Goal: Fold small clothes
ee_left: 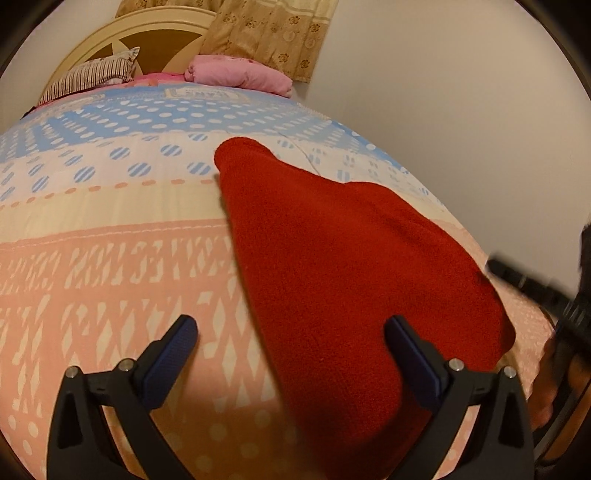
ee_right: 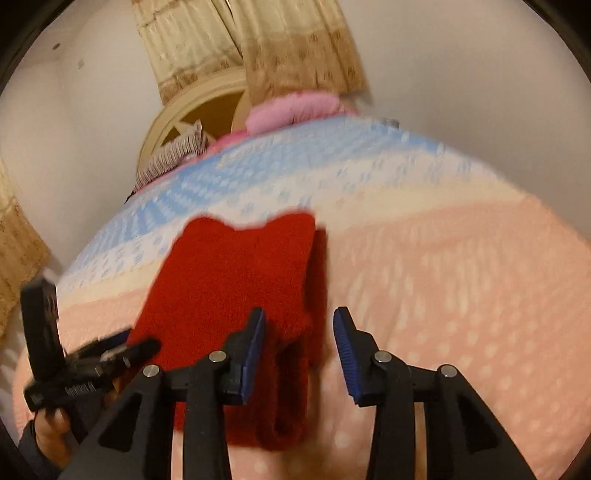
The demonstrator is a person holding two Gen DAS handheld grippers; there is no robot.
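Red fleece garment point(ee_left: 354, 266) flat on bed point(ee_left: 110, 258), partly folded. Left gripper point(ee_left: 291, 354) wide open, empty, over near edge. Right gripper point(ee_right: 299, 350) part-open, holding nothing, folded edge between jaws. Advise pinching both layers, lifting evenly, folding toward headboard point(ee_left: 155, 33).

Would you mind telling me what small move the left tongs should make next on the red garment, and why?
Probably ease the left tongs down onto the near edge of the red garment and pinch it. They stand wide open with nothing gripped, the garment lies flat on the patterned bedspread, and the right tongs are also open, holding nothing.
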